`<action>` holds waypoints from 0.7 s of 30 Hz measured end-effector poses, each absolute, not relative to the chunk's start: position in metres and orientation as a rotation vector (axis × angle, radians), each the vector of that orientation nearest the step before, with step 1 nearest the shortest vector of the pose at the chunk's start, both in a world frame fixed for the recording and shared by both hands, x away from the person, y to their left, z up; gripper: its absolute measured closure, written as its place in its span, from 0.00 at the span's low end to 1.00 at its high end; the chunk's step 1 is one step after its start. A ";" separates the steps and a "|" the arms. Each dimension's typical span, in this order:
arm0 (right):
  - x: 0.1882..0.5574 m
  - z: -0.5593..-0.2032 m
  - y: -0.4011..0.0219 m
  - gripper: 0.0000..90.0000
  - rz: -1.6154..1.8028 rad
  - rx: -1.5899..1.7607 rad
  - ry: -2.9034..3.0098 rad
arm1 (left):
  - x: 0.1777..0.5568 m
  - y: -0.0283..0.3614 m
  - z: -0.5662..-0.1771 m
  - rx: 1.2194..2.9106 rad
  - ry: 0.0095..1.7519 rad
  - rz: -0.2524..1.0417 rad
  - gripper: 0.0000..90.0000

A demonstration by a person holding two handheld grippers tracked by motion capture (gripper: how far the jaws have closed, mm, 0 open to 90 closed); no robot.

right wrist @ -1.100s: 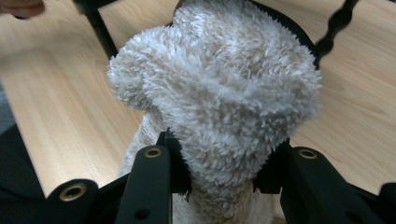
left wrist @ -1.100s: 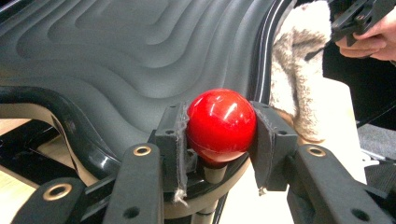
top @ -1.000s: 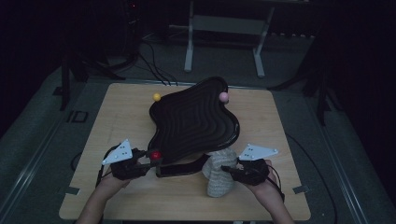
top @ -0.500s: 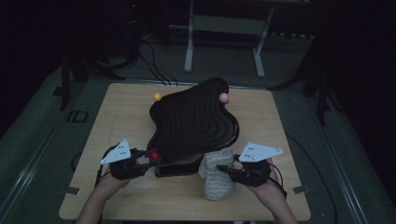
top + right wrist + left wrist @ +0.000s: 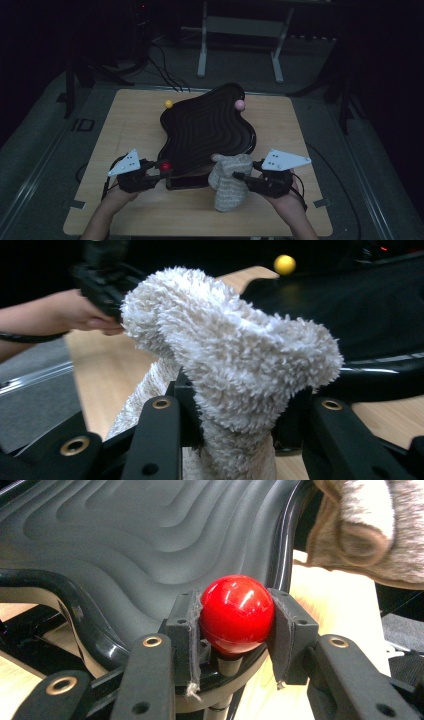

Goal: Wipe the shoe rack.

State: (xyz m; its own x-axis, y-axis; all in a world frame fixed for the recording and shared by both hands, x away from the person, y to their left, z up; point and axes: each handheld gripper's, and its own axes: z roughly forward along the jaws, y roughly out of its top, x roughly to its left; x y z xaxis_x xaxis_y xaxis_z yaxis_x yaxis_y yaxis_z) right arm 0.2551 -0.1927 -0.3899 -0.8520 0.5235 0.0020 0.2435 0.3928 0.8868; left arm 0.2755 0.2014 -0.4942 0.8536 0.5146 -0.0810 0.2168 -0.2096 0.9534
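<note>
1. Meanwhile, the left tongs (image 5: 235, 622) stayed where they had been a second before, clenched on the red ball knob (image 5: 237, 614) at the near-left edge of the black wavy tray (image 5: 207, 127).
2. The right tongs (image 5: 240, 422) were clamped around the white terry towel (image 5: 230, 365), pads pressed into its bunched middle.
3. Compared with a second earlier, the right tongs had risen a little, and the towel stood taller off the desk (image 5: 130, 120), its top gathered level with the tray's near rim.
4. The towel's lower end hung to the desk just right of the tray's near edge.
5. The yellow ball (image 5: 168, 104) and the pink ball (image 5: 239, 104) remained at the tray's far rim, unmoved.
</note>
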 end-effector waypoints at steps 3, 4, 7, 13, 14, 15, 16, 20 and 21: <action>0.258 -0.398 -0.189 0.71 1.413 0.691 2.392 | 0.276 0.201 -0.494 1.797 0.554 0.299 0.67; 0.258 -0.401 -0.188 0.71 1.395 0.690 2.403 | 0.276 0.201 -0.494 1.797 0.554 0.299 0.67; 0.260 -0.409 -0.183 0.71 1.373 0.696 2.437 | 0.276 0.201 -0.494 1.795 0.552 0.297 0.67; 0.255 -0.395 -0.186 0.71 1.423 0.675 2.364 | 0.276 0.201 -0.494 1.797 0.549 0.296 0.67; 0.255 -0.395 -0.186 0.71 1.418 0.680 2.357 | 0.276 0.201 -0.494 1.797 0.549 0.296 0.67; 0.255 -0.397 -0.185 0.71 1.411 0.685 2.360 | 0.276 0.201 -0.494 1.795 0.550 0.294 0.67; 0.256 -0.400 -0.183 0.71 1.401 0.688 2.368 | 0.277 0.202 -0.494 1.795 0.549 0.293 0.67; 0.257 -0.407 -0.177 0.71 1.367 0.688 2.407 | 0.277 0.202 -0.494 1.796 0.549 0.294 0.67; 0.256 -0.405 -0.177 0.71 1.371 0.684 2.402 | 0.277 0.202 -0.495 1.795 0.547 0.292 0.67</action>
State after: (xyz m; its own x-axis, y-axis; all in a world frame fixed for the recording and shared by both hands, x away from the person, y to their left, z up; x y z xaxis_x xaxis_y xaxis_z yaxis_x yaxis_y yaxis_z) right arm 0.2565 -0.1767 -0.4053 -0.8447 0.5350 -0.0169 0.2577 0.4342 0.8632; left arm 0.2767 0.2017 -0.4945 0.8589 0.5058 -0.0803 0.2144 -0.2127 0.9533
